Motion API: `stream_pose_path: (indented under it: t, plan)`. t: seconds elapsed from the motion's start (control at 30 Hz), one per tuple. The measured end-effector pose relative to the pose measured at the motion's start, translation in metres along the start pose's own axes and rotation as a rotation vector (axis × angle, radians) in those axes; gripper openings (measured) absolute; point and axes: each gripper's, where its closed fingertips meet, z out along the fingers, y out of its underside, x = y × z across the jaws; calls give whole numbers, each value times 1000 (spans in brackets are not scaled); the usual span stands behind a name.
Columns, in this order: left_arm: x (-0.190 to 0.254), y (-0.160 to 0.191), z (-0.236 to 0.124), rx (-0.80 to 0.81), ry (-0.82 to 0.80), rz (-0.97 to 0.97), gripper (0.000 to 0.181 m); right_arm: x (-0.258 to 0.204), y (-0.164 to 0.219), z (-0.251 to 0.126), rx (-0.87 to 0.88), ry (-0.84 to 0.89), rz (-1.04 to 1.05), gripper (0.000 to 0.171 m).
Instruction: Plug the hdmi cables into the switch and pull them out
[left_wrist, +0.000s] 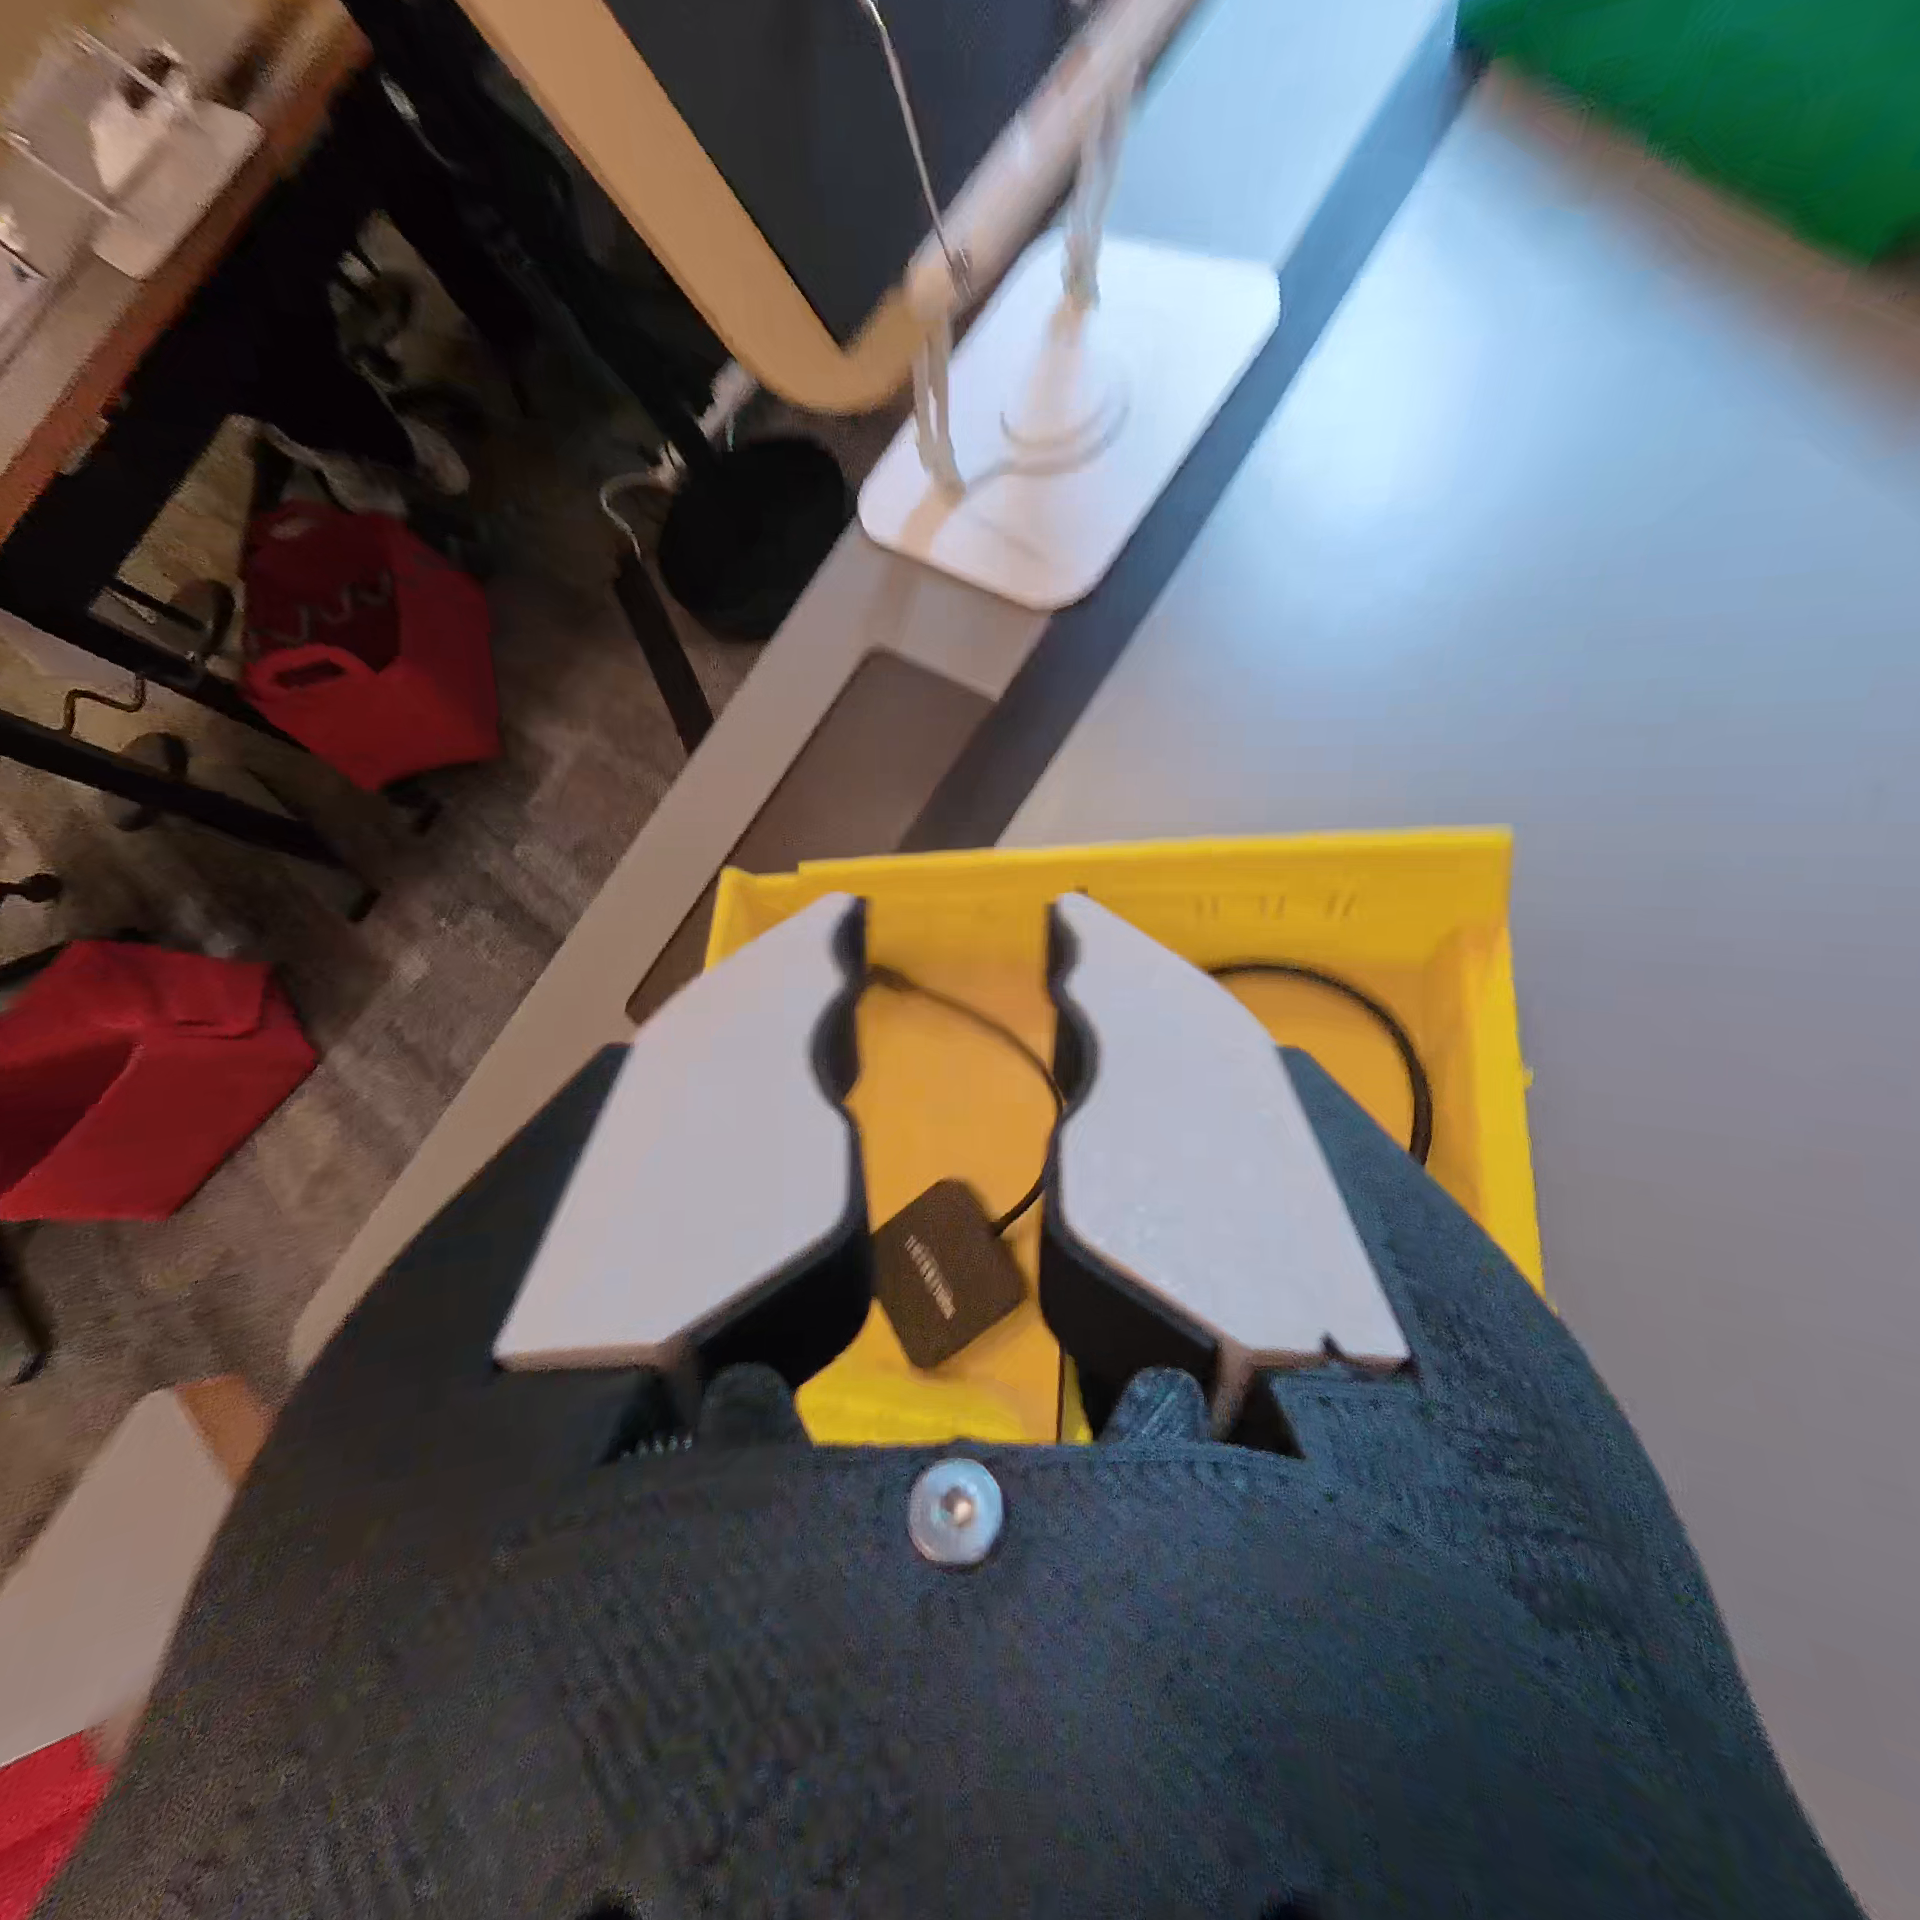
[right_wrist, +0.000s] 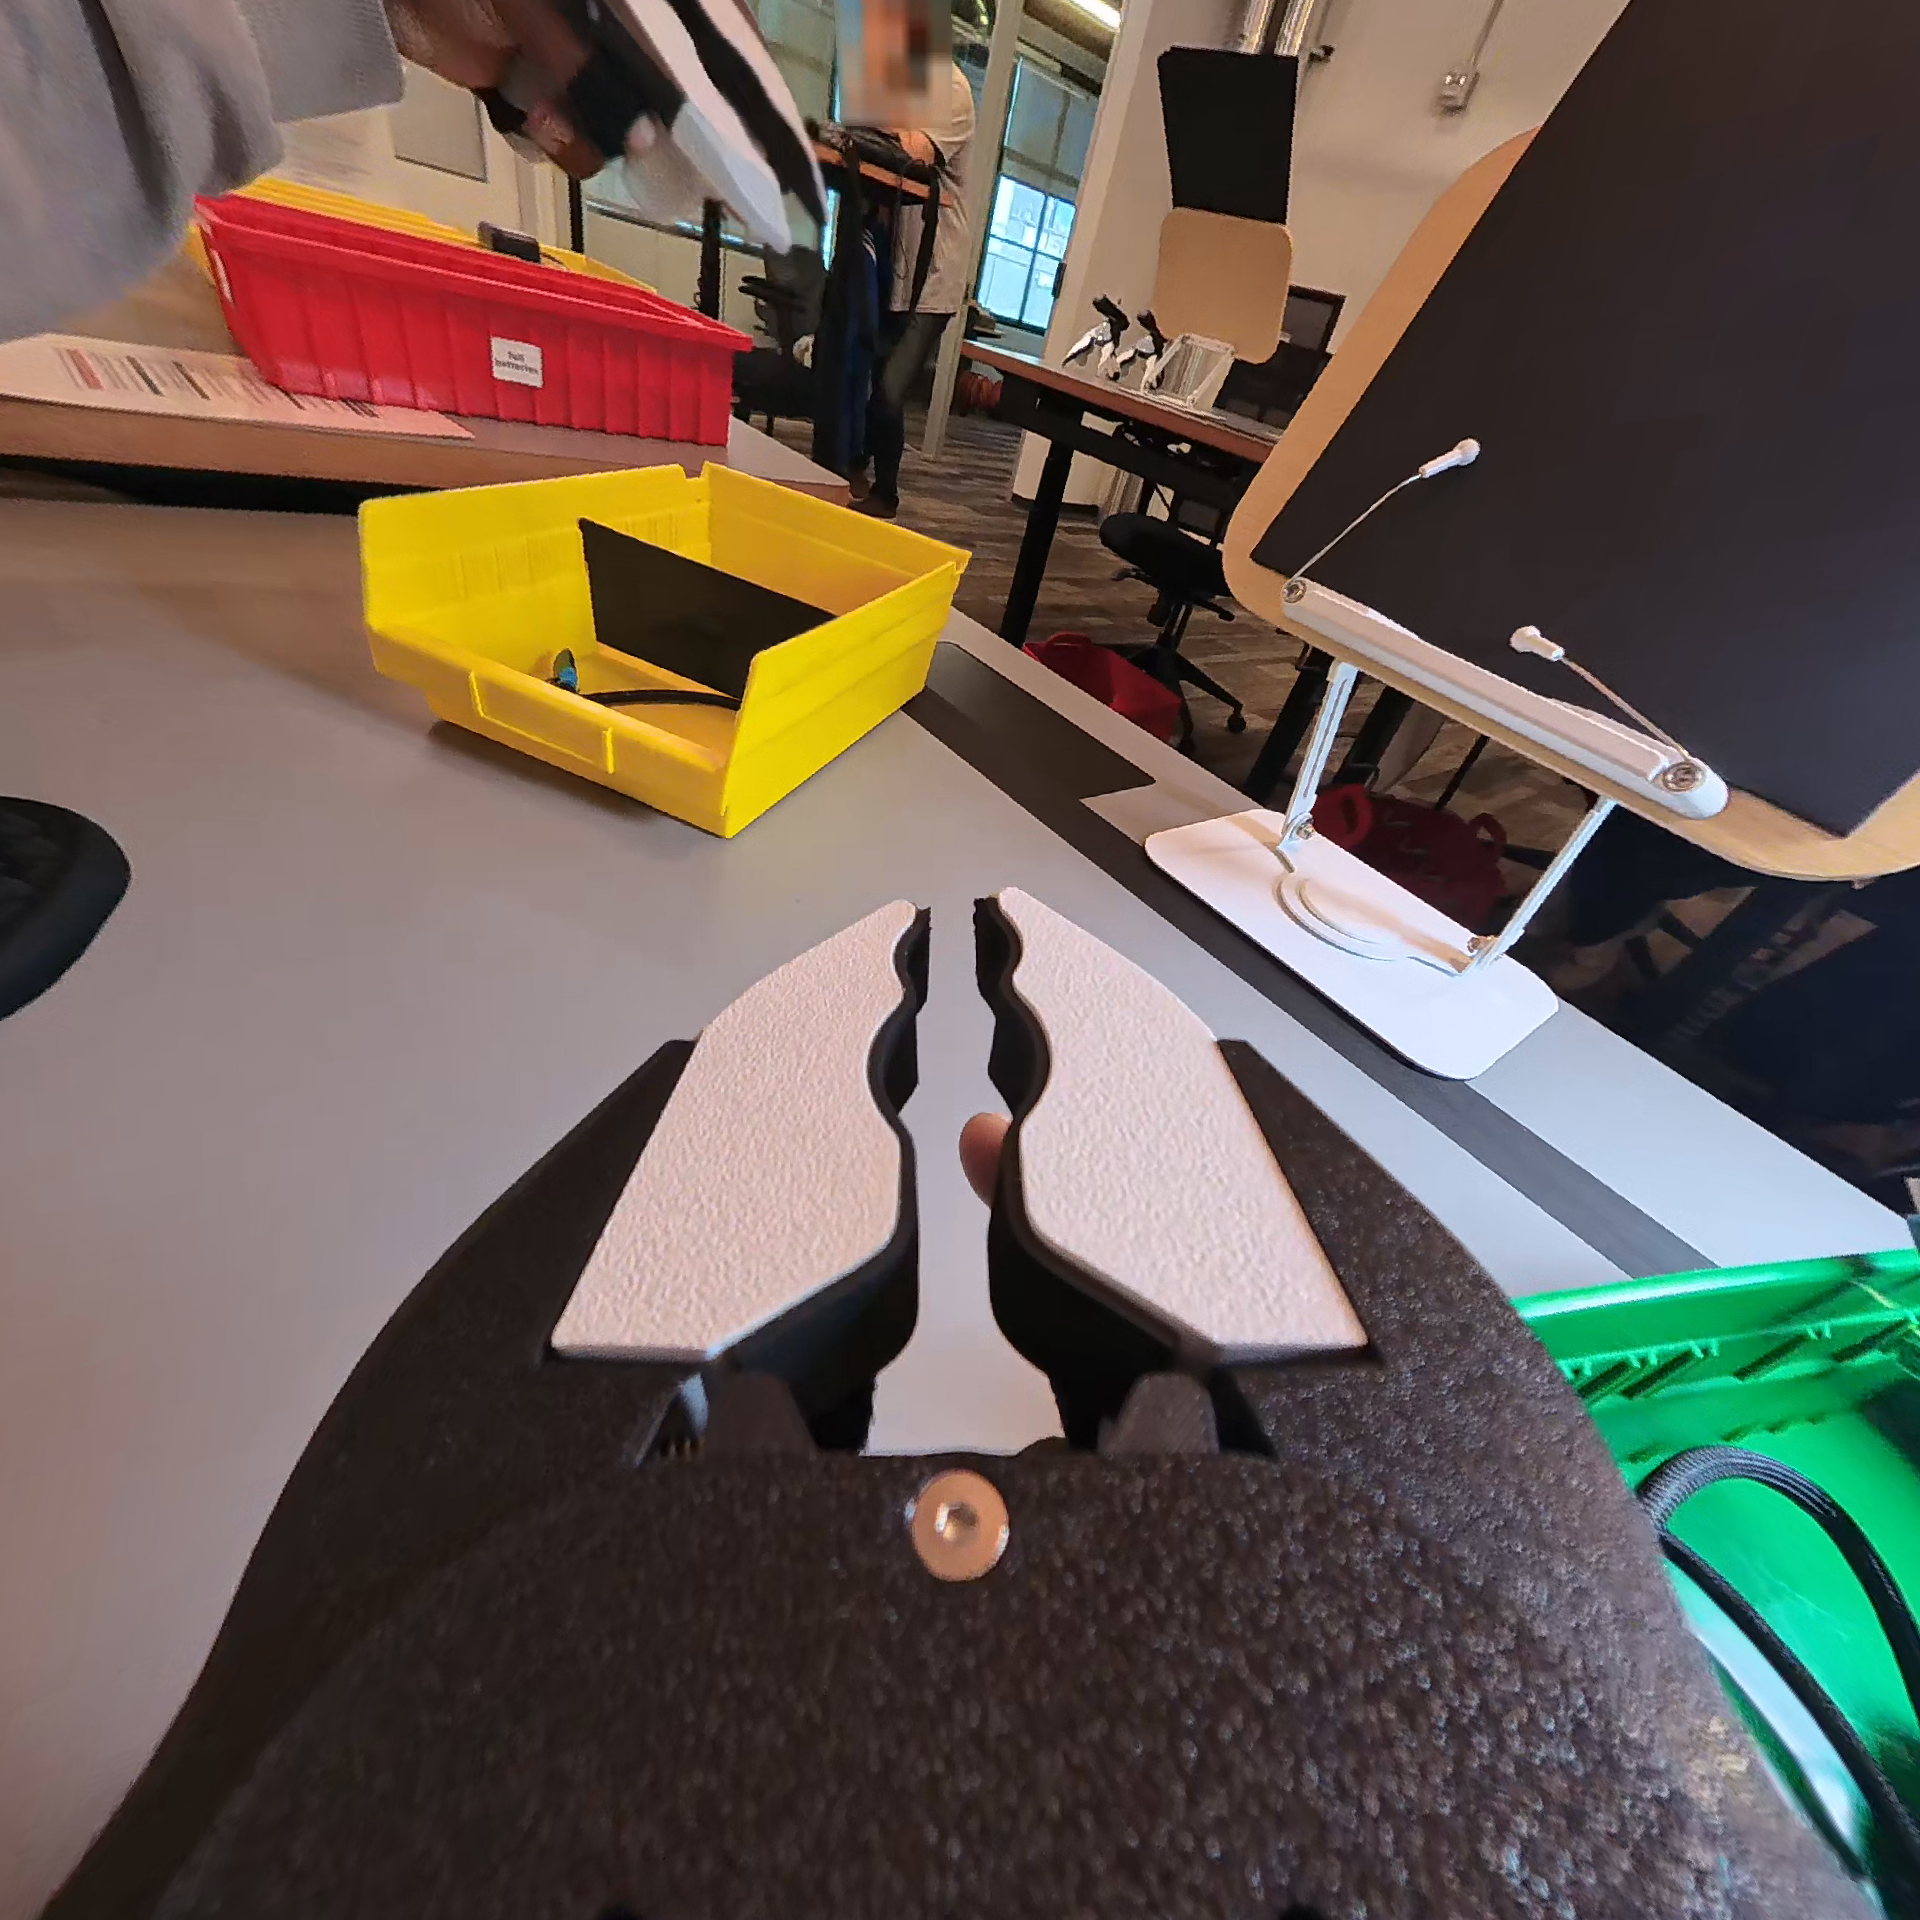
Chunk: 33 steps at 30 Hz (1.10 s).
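In the left wrist view a small black switch box (left_wrist: 945, 1273) lies on the floor of a yellow bin (left_wrist: 1247, 873), with its thin black cable (left_wrist: 1397, 1049) looping around it. My left gripper (left_wrist: 956, 914) hangs open and empty above the bin, straight over the switch. In the right wrist view it shows high over the yellow bin (right_wrist: 665, 748). That bin holds a black divider (right_wrist: 686, 613) and a black cable with a blue-tipped plug (right_wrist: 564, 670). My right gripper (right_wrist: 953, 920) is low over the grey table, empty, its jaws a narrow gap apart.
A green bin (right_wrist: 1714, 1351) holding black cables (right_wrist: 1766, 1507) sits at my right; it also shows in the left wrist view (left_wrist: 1714, 125). A dark board on a white stand (right_wrist: 1351, 935) stands at the table's far edge. A red bin (right_wrist: 468, 322) and a printed sheet (right_wrist: 208, 384) lie behind the yellow bin. Left tips to right tips: about 40 cm.
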Motion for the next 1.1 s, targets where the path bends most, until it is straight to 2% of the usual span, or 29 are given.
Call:
stream_pose_path:
  t: [0.03,0.13,0.4,0.6,0.9,1.1]
  plan:
    - [-6,-7,-4,61,-11,-49,45,0,0,0,0,-2,7,8]
    - [-19,-19,-14,194,-27,-154,58,1,2,0,-1,-4,19,8]
    - [-16,-13,-19,267,-5,-163,64,1,3,2,-4,-4,12,8]
    - [30,-20,-9,339,94,-88,66,0,6,3,-14,-9,8,8]
    - [124,-71,-25,671,413,-109,68,-1,13,6,-32,-13,5,8]
    - [156,-90,-30,785,540,-119,69,-3,15,6,-38,-14,-6,8]
